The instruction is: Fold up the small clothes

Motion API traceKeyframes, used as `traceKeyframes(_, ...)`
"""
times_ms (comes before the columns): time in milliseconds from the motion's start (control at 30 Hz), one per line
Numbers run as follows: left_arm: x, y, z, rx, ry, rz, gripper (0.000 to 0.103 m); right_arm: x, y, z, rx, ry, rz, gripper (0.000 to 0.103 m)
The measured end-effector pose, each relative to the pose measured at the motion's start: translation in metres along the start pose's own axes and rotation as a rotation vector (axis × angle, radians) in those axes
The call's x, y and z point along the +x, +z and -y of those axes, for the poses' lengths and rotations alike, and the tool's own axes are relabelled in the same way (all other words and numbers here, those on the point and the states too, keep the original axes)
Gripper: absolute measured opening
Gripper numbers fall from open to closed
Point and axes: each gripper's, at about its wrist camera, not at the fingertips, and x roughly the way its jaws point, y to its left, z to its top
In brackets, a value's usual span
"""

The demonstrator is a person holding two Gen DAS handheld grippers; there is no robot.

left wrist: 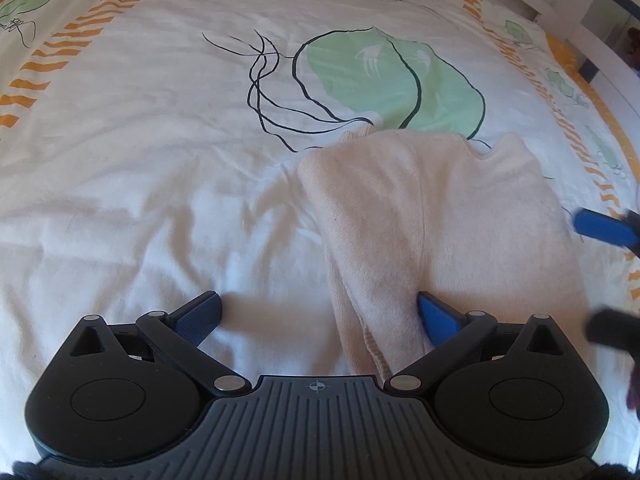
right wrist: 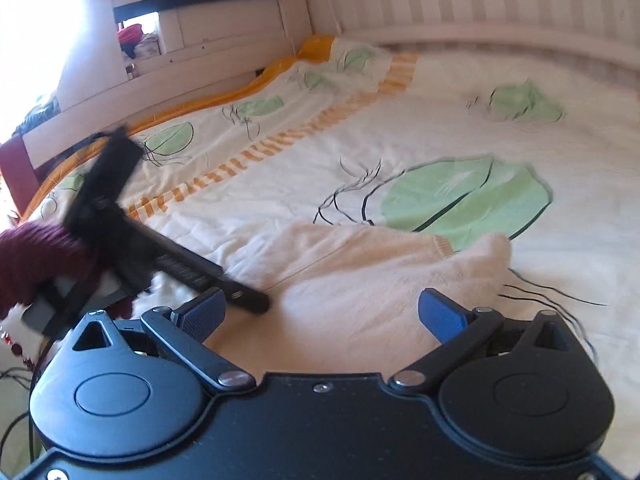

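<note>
A small cream knitted garment (left wrist: 432,216) lies folded on the bedspread (left wrist: 160,160). My left gripper (left wrist: 320,314) is open, low over the bed, with the garment's near edge between its jaws, closer to the right pad (left wrist: 436,316). My right gripper (right wrist: 322,312) is open just above the same garment (right wrist: 360,280), holding nothing. One blue finger of the right gripper shows at the right edge of the left wrist view (left wrist: 604,228). The left gripper's black body (right wrist: 168,256) shows at the left of the right wrist view.
The bedspread (right wrist: 440,128) is white with green leaf prints and orange striped borders. A pale wooden headboard and wall (right wrist: 480,8) run behind the bed. A dark red sleeve (right wrist: 32,256) is at the left. A shelf niche (right wrist: 140,38) holds clutter.
</note>
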Motion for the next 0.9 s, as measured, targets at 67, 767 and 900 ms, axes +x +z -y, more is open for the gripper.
traceKeyframes(67,0.000,0.000,0.000,0.005,0.001,-0.002,0.103,0.019,0.003,0.022,0.070,0.018,-0.046,0.103)
traceKeyframes(767,0.003,0.001,0.004,0.031,0.016,-0.017,0.103,0.088,0.051,0.049,0.125,-0.059,-0.134,0.103)
traceKeyframes(900,0.002,0.002,0.007,0.048,0.026,-0.015,0.103,0.087,0.051,0.049,0.143,-0.010,-0.132,0.103)
